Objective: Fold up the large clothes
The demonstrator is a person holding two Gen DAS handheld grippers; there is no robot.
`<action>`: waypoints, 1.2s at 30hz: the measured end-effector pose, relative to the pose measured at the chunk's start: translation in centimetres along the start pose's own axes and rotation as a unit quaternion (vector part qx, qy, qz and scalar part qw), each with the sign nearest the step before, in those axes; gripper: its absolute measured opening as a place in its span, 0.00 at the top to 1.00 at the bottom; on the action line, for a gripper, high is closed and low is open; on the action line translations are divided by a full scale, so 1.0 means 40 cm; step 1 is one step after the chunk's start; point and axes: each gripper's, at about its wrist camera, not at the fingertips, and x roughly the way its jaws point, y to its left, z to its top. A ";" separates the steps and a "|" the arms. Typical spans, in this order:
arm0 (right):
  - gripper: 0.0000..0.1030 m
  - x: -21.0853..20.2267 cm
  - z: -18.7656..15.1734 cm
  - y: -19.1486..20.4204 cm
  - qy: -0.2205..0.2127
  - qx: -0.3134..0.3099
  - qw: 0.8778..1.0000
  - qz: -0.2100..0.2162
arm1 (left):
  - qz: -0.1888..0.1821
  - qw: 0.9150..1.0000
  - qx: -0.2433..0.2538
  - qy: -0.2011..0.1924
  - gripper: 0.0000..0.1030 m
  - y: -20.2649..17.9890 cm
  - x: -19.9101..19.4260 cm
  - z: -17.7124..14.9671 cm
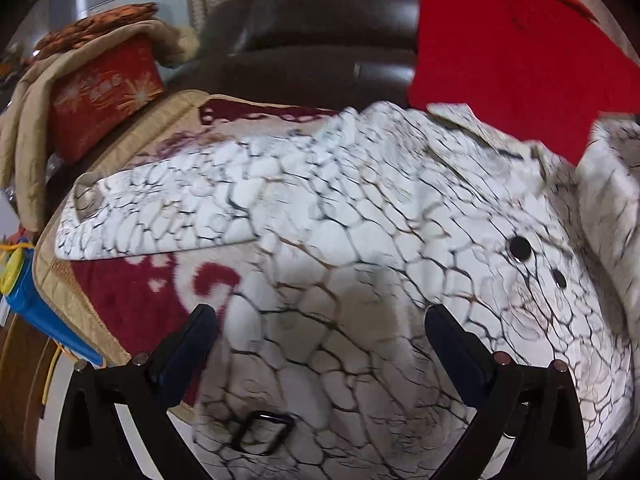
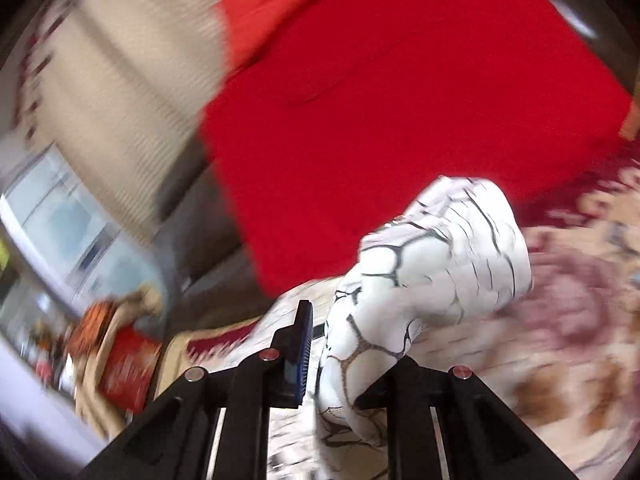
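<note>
A large white coat with a dark cracked-stone print (image 1: 360, 240) lies spread on a red-and-cream patterned bed cover (image 1: 132, 296). One sleeve (image 1: 160, 212) stretches to the left. Black buttons (image 1: 520, 248) and a black buckle (image 1: 262, 432) show on it. My left gripper (image 1: 320, 344) is open just above the coat's front, touching nothing. My right gripper (image 2: 340, 344) is shut on a bunched sleeve of the coat (image 2: 432, 264), lifted off the cover; the right wrist view is blurred by motion.
A red cloth (image 1: 520, 48) lies at the back right, also seen in the right wrist view (image 2: 400, 92). A dark leather headboard (image 1: 328, 40) stands behind. A red box under beige bedding (image 1: 104, 100) and a blue-and-yellow box (image 1: 24, 292) sit at the left edge.
</note>
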 end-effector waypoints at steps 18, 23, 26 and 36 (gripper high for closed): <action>0.19 0.129 -0.325 0.179 0.135 -0.052 0.980 0.138 | -0.004 0.993 -0.111 -0.049 0.00 0.160 -0.028 0.009; 0.31 0.083 -0.283 0.054 0.111 -0.034 0.991 0.060 | -0.020 0.993 -0.090 -0.072 0.00 0.120 -0.041 0.016; 0.36 0.052 -0.289 0.008 0.102 -0.054 0.993 0.010 | -0.022 0.995 -0.069 -0.066 0.00 0.089 -0.029 0.023; 0.63 0.021 -0.344 -0.056 0.135 -0.124 0.980 -0.081 | -0.012 0.999 -0.035 0.016 0.00 0.043 0.061 0.015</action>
